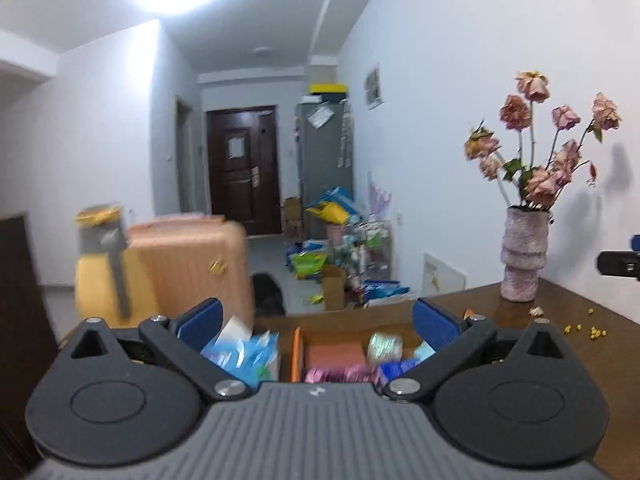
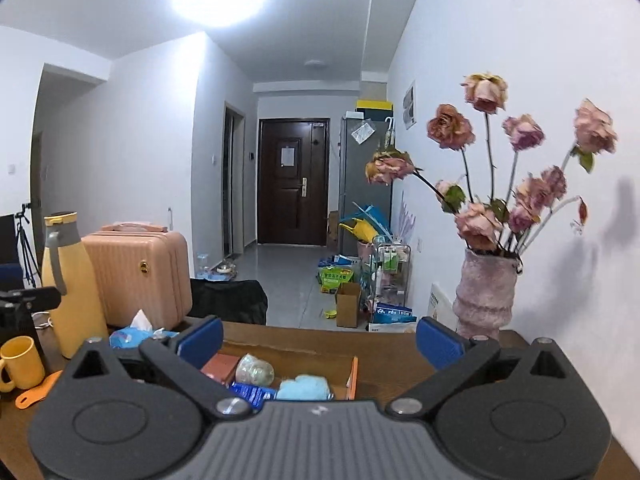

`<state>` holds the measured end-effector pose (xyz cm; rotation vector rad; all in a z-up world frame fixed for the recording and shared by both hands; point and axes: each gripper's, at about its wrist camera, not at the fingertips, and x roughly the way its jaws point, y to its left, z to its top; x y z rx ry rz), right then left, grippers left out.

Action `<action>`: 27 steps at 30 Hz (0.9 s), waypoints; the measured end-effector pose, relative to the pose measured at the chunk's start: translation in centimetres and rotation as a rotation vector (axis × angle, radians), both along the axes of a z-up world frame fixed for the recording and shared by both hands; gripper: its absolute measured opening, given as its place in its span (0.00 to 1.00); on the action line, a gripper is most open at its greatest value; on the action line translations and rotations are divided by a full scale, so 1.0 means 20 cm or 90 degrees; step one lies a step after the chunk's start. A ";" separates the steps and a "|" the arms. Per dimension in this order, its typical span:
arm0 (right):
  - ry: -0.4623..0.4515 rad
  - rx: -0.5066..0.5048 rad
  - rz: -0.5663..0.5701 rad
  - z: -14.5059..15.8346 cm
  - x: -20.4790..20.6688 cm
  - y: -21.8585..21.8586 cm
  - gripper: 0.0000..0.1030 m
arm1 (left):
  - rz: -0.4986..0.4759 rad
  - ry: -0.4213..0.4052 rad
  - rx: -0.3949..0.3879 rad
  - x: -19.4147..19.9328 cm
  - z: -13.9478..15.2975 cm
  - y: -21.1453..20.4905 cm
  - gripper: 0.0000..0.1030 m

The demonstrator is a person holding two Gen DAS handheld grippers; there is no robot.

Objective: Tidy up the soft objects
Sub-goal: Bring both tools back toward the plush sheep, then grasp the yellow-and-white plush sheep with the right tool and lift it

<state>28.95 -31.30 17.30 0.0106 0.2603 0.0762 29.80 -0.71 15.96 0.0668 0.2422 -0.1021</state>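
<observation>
An orange-rimmed tray (image 2: pixel 353 372) on the brown table holds soft items: a salmon block (image 2: pixel 219 365), a pale rolled bundle (image 2: pixel 254 370), a light blue fluffy cloth (image 2: pixel 302 388) and a blue packet (image 2: pixel 253 393). In the left wrist view the tray's orange rim (image 1: pixel 296 354) shows with the salmon block (image 1: pixel 335 356), a pink item (image 1: pixel 340 374) and a greenish bundle (image 1: pixel 384 345). A blue tissue pack (image 1: pixel 244 354) lies left of the tray; it also shows in the right wrist view (image 2: pixel 140 332). My left gripper (image 1: pixel 316 320) is open and empty above the tray. My right gripper (image 2: pixel 320 338) is open and empty above the tray.
A pink vase of dried roses (image 2: pixel 485 292) stands at the table's right by the wall. A yellow thermos (image 2: pixel 72 288), a yellow mug (image 2: pixel 22 362) and an orange tool (image 2: pixel 38 392) stand at the left. A pink suitcase (image 2: pixel 140 276) is behind the table. Yellow crumbs (image 1: pixel 592 332) dot the table.
</observation>
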 end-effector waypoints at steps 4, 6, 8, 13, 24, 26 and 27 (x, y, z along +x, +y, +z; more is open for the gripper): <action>-0.019 -0.009 -0.004 -0.16 -0.29 0.00 1.00 | 0.004 0.025 -0.022 -0.24 -0.19 0.05 1.00; -0.040 -0.011 -0.001 -0.26 -0.45 0.01 1.00 | -0.007 0.014 -0.045 -0.40 -0.29 0.06 1.00; -0.060 -0.004 0.006 -0.38 -0.61 0.03 1.00 | -0.015 0.003 -0.049 -0.55 -0.39 0.07 1.00; -0.033 0.022 -0.005 -0.62 -0.85 0.06 1.00 | -0.002 0.025 -0.041 -0.77 -0.57 0.08 1.00; 0.021 -0.026 0.009 -0.78 -0.84 0.10 1.00 | -0.013 0.086 -0.034 -0.70 -0.66 0.05 1.00; 0.026 -0.022 0.010 -0.81 -0.81 0.09 1.00 | -0.015 0.097 -0.026 -0.66 -0.68 0.02 1.00; 0.032 -0.018 0.011 -0.82 -0.78 0.08 1.00 | -0.016 0.103 -0.023 -0.63 -0.69 0.00 1.00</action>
